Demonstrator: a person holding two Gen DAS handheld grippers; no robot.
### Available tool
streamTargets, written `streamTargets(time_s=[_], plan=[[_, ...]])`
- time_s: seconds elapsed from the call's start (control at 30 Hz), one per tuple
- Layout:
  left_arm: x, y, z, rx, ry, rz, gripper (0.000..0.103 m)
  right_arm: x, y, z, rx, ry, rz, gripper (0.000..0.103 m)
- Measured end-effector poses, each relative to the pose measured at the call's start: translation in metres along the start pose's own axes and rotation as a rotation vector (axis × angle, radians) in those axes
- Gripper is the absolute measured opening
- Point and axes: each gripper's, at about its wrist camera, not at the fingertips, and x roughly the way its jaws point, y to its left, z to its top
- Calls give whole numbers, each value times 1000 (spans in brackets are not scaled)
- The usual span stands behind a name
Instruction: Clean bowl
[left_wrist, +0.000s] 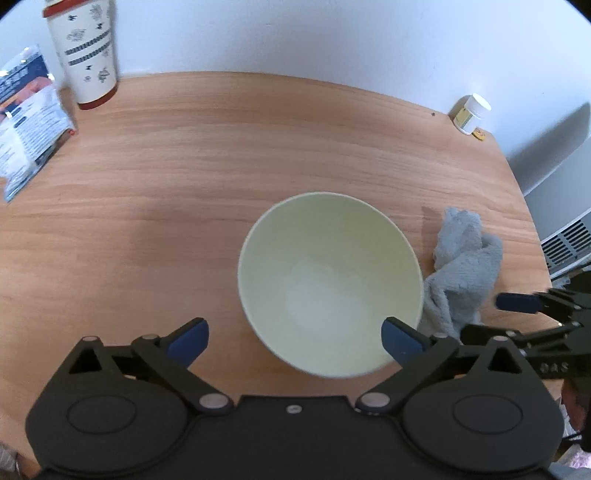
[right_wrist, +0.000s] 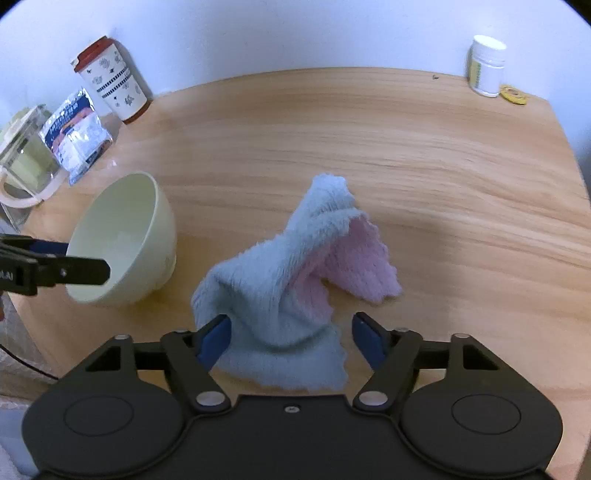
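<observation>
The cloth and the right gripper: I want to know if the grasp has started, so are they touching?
Cannot tell. In the right wrist view the open right gripper straddles the cloth; the left pad overlaps its edge, but no contact or gap shows plainly.

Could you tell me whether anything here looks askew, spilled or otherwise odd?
Only the bowl: in the right wrist view it sits tipped on the wooden table, mouth facing the left hand-held gripper instead of upward. The crumpled cloth beside it looks normal; no spill is visible.

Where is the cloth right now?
The cloth lies crumpled on the wooden table, just right of the bowl, between the open right gripper's fingers.
</observation>
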Motion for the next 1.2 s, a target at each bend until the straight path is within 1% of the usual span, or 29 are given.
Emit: streamTargets(time_s=[0.07,0.17,0.23,0.27,0.33,0.43,0.6,0.67,0.73,0.87,0.93,1.1,1.2], plan=[[-8,-4,-5,-13,-1,7,102,-11,3,-4,-1,-4,-21,92],[-23,-9,-14,-21,-26,38,102,-32,8,-4,4,-3,-59,102],[-32,-12,-18,-15,-43,54,102,-46,10,-2,13,4,-72,103],[-35,-13,-20,-18,-43,52,102,-52,12,0,11,2,-79,103],[-45,-10,-20,-31,-30,19,102,-66,17,0,13,-14,-100,103],[-63,-7,-17,-26,-27,-3,102,-83,24,-2,19,-34,-110,103],[-90,0,-14,-13,-39,-48,102,-114,49,-11,27,-72,-143,103],[-102,2,-16,6,-41,-47,102,-122,59,-14,37,-90,-169,103],[-110,3,-18,32,-48,-19,102,-127,66,-17,54,-104,-179,103],[-119,7,-23,78,-64,15,102,-130,82,-25,84,-112,-181,103],[-123,12,-25,89,-65,12,102,-129,89,-28,91,-114,-180,103],[-128,23,-28,119,-70,4,102,-127,107,-36,120,-132,-219,103],[-130,29,-30,130,-74,-8,102,-126,111,-38,148,-131,-219,103]])
